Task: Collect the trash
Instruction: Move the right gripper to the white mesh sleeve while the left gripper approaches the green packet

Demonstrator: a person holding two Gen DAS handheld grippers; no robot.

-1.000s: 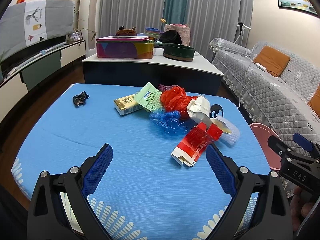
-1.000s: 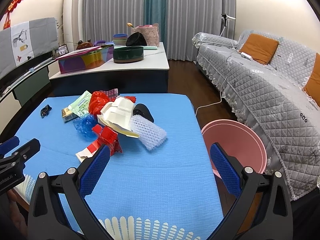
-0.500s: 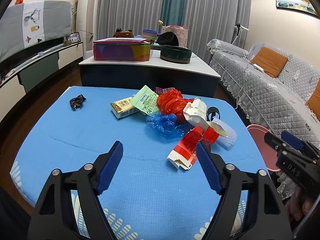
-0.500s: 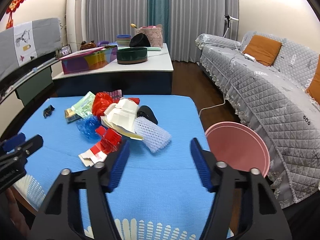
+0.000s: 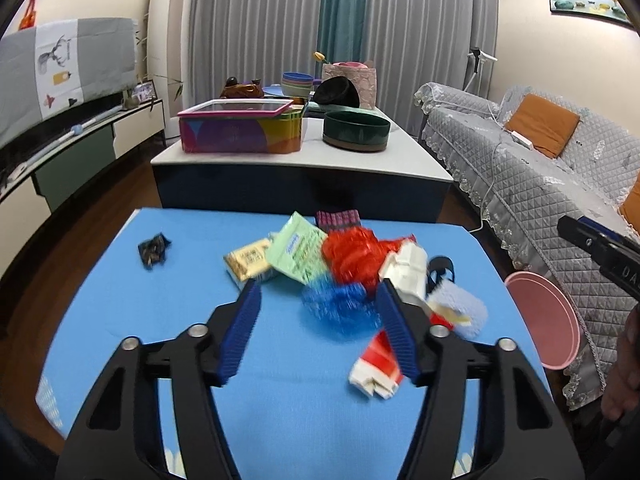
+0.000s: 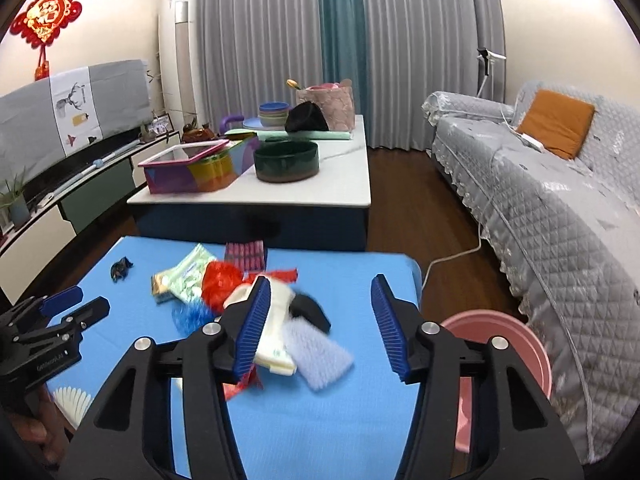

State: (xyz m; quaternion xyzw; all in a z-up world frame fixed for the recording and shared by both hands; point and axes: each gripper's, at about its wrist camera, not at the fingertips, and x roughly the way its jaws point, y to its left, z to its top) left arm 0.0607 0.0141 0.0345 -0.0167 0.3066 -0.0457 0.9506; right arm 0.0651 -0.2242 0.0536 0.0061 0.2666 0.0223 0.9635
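Change: a second ago both claws gaped wide; now their blue pads stand much nearer together, and the trash sits lower and closer in both views.
Left claw [image 5: 318,326]: closing, jaws still apart with nothing clamped; the blue crinkled plastic [image 5: 340,304] shows in the gap, lying on the counter beyond the pads.
Right claw [image 6: 318,320]: part-open and empty; between its pads show a black item [image 6: 310,312] and a pale foam net sleeve [image 6: 320,354].
Trash pile: on the blue-covered counter [image 5: 160,312], towards its far right; a red plastic bag [image 5: 352,250], green packet [image 5: 298,248], yellow packet [image 5: 248,262], white carton [image 5: 406,268] and red-and-white carton [image 5: 376,364] lie bunched together.
Stray piece: a small dark wrapper [image 5: 154,250] lies well apart, far left on the counter.
Bin: a pink bucket [image 6: 516,348] stands on the floor just right of the counter, near the grey-covered sofa [image 6: 560,216].
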